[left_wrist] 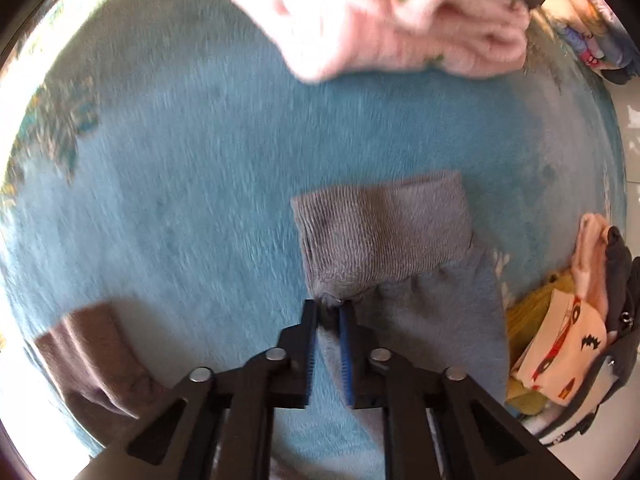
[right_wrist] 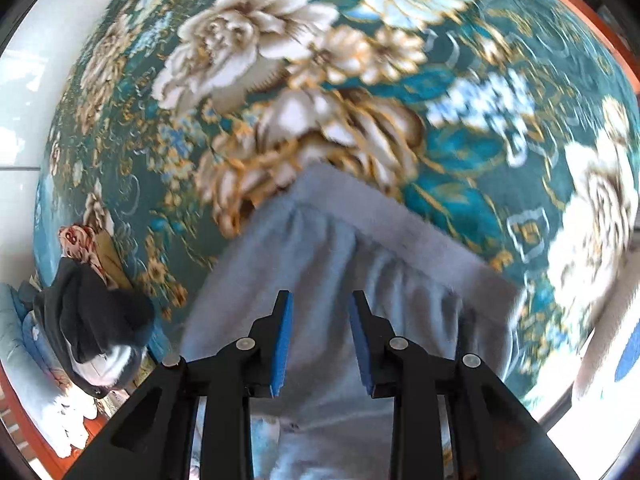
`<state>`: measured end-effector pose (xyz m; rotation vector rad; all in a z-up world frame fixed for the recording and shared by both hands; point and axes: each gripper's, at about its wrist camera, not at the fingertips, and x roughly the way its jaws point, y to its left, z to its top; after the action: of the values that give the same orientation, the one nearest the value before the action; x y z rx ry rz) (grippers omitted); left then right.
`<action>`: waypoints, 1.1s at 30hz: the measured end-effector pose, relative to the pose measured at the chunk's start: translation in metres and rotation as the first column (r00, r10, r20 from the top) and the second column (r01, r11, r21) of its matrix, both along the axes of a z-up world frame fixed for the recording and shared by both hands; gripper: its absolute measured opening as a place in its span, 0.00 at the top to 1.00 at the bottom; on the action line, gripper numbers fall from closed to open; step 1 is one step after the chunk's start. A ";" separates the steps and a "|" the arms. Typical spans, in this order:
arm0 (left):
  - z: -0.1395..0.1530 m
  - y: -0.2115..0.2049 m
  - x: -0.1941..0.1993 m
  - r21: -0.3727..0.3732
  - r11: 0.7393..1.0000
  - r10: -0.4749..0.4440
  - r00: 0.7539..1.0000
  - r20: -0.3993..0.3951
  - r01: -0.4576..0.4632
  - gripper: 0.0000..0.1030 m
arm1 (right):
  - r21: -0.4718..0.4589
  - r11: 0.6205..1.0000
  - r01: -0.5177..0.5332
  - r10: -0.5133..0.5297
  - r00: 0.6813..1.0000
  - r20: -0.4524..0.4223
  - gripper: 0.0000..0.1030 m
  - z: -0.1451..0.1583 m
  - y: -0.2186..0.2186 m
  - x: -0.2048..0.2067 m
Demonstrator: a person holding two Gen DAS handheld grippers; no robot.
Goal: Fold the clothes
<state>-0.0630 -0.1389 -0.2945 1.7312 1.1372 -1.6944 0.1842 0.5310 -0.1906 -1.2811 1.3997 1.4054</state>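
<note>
While the left gripper (left_wrist: 329,308) points steeply down at a teal blanket (left_wrist: 180,184), its jaws are pinched tight on the gathered edge of a grey garment (left_wrist: 384,232), just below the ribbed cuff. That one garment runs from the jaws toward 1 o'clock, its cuff end farthest away. One pink garment (left_wrist: 400,28), blurred, lies at 12 o'clock, one brown cloth (left_wrist: 92,356) at 8 o'clock, and a mixed clothes pile (left_wrist: 568,320) at 3 o'clock.

From the right wrist, the right gripper (right_wrist: 320,300) also points down, its jaws parted around nothing, over the pale grey garment (right_wrist: 340,248), whose banded edge slants from 11 to 3 o'clock. One dark garment (right_wrist: 92,320) sits at 9 o'clock on a floral blanket (right_wrist: 280,60).
</note>
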 end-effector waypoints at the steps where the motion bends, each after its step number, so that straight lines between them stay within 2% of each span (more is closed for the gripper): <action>1: 0.000 -0.003 -0.002 0.004 1.000 0.005 1.000 0.002 -0.005 0.94 | -0.001 1.000 0.000 0.000 1.000 0.002 0.71 0.001 -0.006 0.002; 6: 0.002 -0.004 -0.015 0.009 0.997 -0.078 0.997 0.013 0.078 0.93 | -0.006 1.000 -0.013 0.013 1.000 0.001 0.71 0.009 -0.024 0.014; 7: 0.003 -0.002 -0.017 0.011 0.996 -0.094 0.996 0.012 0.093 0.91 | -0.004 1.000 -0.015 0.015 1.000 -0.002 0.71 0.012 -0.027 0.017; 11: 0.010 -0.002 -0.014 0.075 0.991 -0.115 0.993 -0.011 0.115 0.87 | -0.003 1.000 -0.019 0.019 1.000 -0.007 0.71 0.016 -0.037 0.031; 13: 0.020 -0.008 -0.005 0.099 0.987 -0.124 0.991 -0.041 0.128 0.75 | -0.012 1.000 -0.010 0.010 1.000 -0.007 0.71 0.013 -0.042 0.041; 15: 0.032 -0.016 0.012 0.103 0.985 -0.130 0.989 -0.073 0.137 0.56 | -0.029 1.000 0.001 -0.001 1.000 0.000 0.71 0.006 -0.048 0.053; 17: 0.043 -0.026 0.037 0.081 0.987 -0.135 0.988 -0.080 0.141 0.49 | -0.048 0.999 0.007 -0.007 1.000 0.009 0.67 -0.004 -0.054 0.066; 18: 0.047 -0.034 0.049 0.068 0.988 -0.136 0.988 -0.077 0.141 0.47 | -0.056 0.998 0.003 -0.002 1.000 0.022 0.61 -0.011 -0.058 0.073; 21: 0.044 -0.070 0.080 0.032 0.993 -0.118 0.993 0.000 0.118 0.47 | -0.077 0.997 -0.006 0.012 0.997 0.074 0.61 -0.032 -0.070 0.095; 23: 0.033 -0.076 0.117 0.035 0.996 -0.079 0.995 0.059 0.077 0.47 | -0.094 0.996 0.005 0.005 0.994 0.107 0.61 -0.046 -0.078 0.113; 26: 0.014 -0.083 0.151 0.038 0.998 -0.046 0.990 0.130 0.041 0.47 | -0.116 0.992 0.049 -0.036 0.993 0.109 0.61 -0.062 -0.086 0.140; 30: -0.003 -0.082 0.163 0.031 0.999 -0.026 0.988 0.150 0.022 0.47 | -0.102 0.991 0.091 -0.081 0.993 0.090 0.56 -0.071 -0.084 0.161; 33: -0.011 -0.082 0.162 0.019 1.000 -0.005 0.989 0.151 0.002 0.48 | -0.079 0.988 0.130 -0.125 0.990 0.057 0.43 -0.076 -0.079 0.172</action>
<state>0.0989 -0.2210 -0.3059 1.8393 1.0850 -1.5297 0.3560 0.4520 -0.2668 -1.2483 1.4908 1.2313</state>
